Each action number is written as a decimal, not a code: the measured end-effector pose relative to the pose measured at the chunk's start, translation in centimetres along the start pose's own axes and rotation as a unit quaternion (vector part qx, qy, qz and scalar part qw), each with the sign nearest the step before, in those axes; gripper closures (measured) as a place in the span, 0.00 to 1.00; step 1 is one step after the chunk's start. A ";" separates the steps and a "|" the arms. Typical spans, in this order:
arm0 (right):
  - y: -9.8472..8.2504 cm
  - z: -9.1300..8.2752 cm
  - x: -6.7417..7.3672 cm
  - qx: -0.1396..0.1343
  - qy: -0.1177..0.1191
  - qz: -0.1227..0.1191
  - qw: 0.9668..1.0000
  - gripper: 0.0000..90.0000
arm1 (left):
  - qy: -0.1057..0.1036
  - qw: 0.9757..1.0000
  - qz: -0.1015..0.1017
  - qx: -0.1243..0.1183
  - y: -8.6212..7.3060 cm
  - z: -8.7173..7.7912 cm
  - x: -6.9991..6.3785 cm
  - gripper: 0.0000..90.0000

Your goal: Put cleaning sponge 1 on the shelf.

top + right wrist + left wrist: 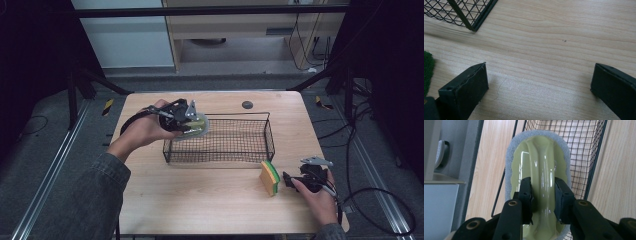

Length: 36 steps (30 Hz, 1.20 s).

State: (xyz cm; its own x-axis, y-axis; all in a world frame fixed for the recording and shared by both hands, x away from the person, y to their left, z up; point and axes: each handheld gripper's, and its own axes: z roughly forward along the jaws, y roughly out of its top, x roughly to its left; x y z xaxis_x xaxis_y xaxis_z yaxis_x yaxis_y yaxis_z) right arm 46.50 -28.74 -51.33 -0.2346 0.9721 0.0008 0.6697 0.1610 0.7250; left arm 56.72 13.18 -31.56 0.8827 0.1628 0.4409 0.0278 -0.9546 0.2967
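Scrub brush (537,170), clamped by its handle in the left gripper (186,119), hangs over the wire basket's (270,131) left end, apparently undelivered; right gripper (295,181) rests open beside the sponge (269,178), lower right.

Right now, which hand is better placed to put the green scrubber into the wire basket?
Left. The left claw is shut on the scrubber's handle, at the basket's left end. The right claw stands open over bare table, beside the sponge.

Scrubber (541,170): glossy smooth yellow-green plastic, rough grey pad edge. Basket (240,137): black wire mesh. Table (210,200): matt wood.
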 end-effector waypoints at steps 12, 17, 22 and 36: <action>0.0 0.0 0.0 -0.001 0.000 -0.002 1.000 0.01 | -0.004 1.000 -0.001 0.001 -0.4 0.6 -0.2 0.78; 0.0 0.0 0.0 -0.001 0.000 -0.002 1.000 0.01 | -0.006 1.000 0.002 0.003 -0.7 1.1 -0.5 0.78; 0.0 0.0 0.0 -0.001 0.000 -0.002 1.000 0.01 | -0.010 1.000 0.001 0.004 -0.9 1.8 -0.6 0.78; 0.0 0.0 -0.1 -0.001 0.001 -0.004 1.000 0.01 | -0.014 1.000 0.000 0.012 -1.4 2.9 -0.9 0.78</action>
State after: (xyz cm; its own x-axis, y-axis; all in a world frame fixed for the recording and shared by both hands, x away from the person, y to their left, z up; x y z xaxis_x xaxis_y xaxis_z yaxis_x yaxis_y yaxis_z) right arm 46.57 -28.78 -51.34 -0.2402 0.9707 -0.0034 0.6660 0.1673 0.7269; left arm 57.24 13.68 -34.81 0.8959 0.1566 0.4159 0.0392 -0.9601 0.2770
